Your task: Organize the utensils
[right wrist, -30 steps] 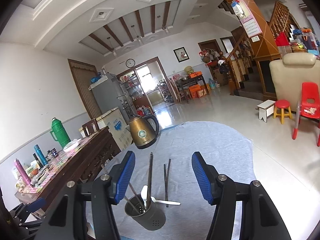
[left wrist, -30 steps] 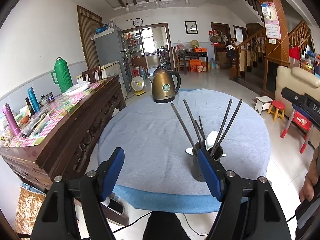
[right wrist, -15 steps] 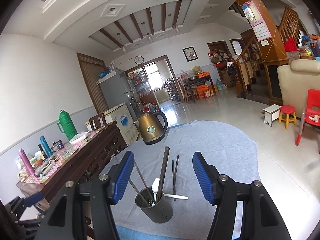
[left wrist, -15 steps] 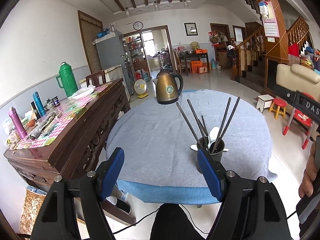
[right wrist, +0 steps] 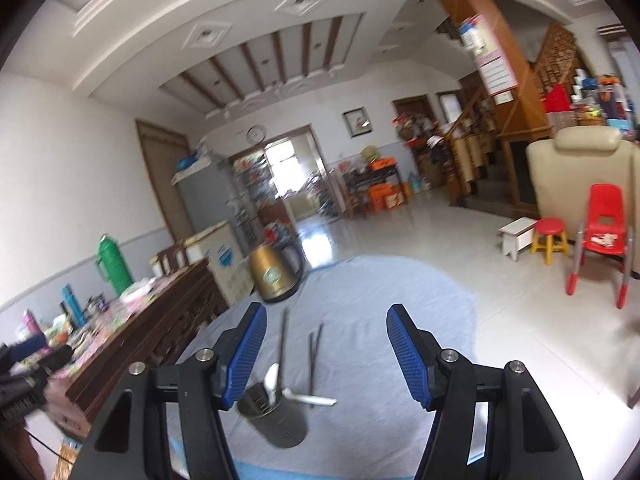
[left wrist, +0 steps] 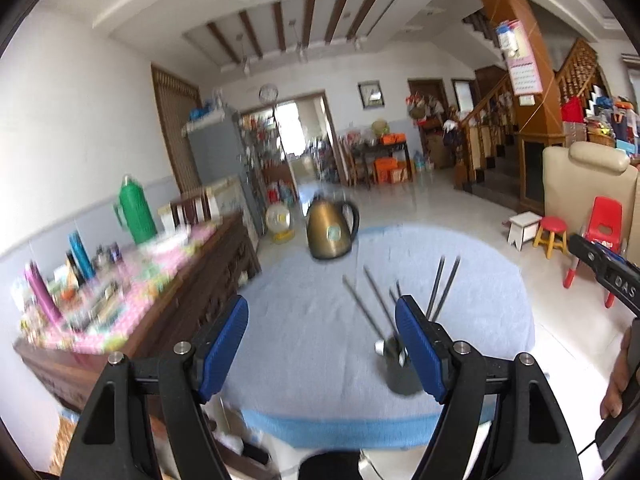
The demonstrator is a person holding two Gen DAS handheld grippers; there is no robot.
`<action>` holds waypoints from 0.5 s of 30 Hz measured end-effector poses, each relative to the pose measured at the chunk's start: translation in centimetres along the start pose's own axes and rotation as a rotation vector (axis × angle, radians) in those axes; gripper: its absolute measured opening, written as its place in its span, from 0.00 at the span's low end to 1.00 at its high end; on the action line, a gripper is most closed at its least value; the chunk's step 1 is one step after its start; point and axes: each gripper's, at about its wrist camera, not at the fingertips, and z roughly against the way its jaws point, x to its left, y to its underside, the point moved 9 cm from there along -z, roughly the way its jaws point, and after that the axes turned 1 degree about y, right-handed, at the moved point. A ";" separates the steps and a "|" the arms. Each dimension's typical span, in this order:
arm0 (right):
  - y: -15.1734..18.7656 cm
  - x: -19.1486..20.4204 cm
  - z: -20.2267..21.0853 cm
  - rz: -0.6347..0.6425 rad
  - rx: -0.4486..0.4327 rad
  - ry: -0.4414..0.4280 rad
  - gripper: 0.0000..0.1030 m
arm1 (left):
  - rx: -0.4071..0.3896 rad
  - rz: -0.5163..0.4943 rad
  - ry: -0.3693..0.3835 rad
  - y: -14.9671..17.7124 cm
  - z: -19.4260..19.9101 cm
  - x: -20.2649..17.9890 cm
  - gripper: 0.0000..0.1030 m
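Note:
A dark grey utensil holder (right wrist: 276, 420) stands near the front edge of the round table with a blue-grey cloth (right wrist: 380, 300). Dark chopsticks (left wrist: 368, 304) and a white spoon (right wrist: 273, 378) stick out of it. A second white spoon (right wrist: 314, 400) lies on the cloth just behind it. Another chopstick pair (right wrist: 314, 354) shows beyond the holder; I cannot tell whether it leans or lies flat. My left gripper (left wrist: 322, 344) hovers open before the table, its right finger (left wrist: 420, 348) covering part of the holder (left wrist: 402, 376). My right gripper (right wrist: 326, 356) is open and empty, with the holder at its lower left.
A gold kettle (left wrist: 332, 232) stands at the table's far side. A long wooden sideboard (left wrist: 192, 300) with bottles and a green thermos (left wrist: 136, 212) runs along the left. A red chair (right wrist: 604, 232), stools and a beige armchair stand on the tiled floor at right.
Both views have lifted and blurred. The holder has slid lower in the left wrist view and, over the last half second, leftward in the right wrist view. Nothing was taken hold of.

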 end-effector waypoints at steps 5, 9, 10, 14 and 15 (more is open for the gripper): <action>-3.6 -5.3 3.3 -0.084 -0.105 0.083 0.65 | -0.158 -0.041 0.016 -6.7 3.9 -1.4 0.81; -6.2 -8.7 6.5 -0.122 -0.197 0.154 0.65 | -0.279 -0.059 0.065 -11.9 7.4 -3.2 0.82; -7.0 -9.6 7.6 -0.131 -0.225 0.173 0.65 | -0.321 -0.065 0.080 -13.5 8.8 -3.9 0.82; -9.1 -12.0 11.0 -0.166 -0.311 0.225 0.67 | -0.433 -0.056 0.161 -18.1 13.3 -5.9 0.87; -9.4 -12.3 11.7 -0.171 -0.326 0.233 0.67 | -0.457 -0.052 0.183 -19.0 14.4 -6.2 0.89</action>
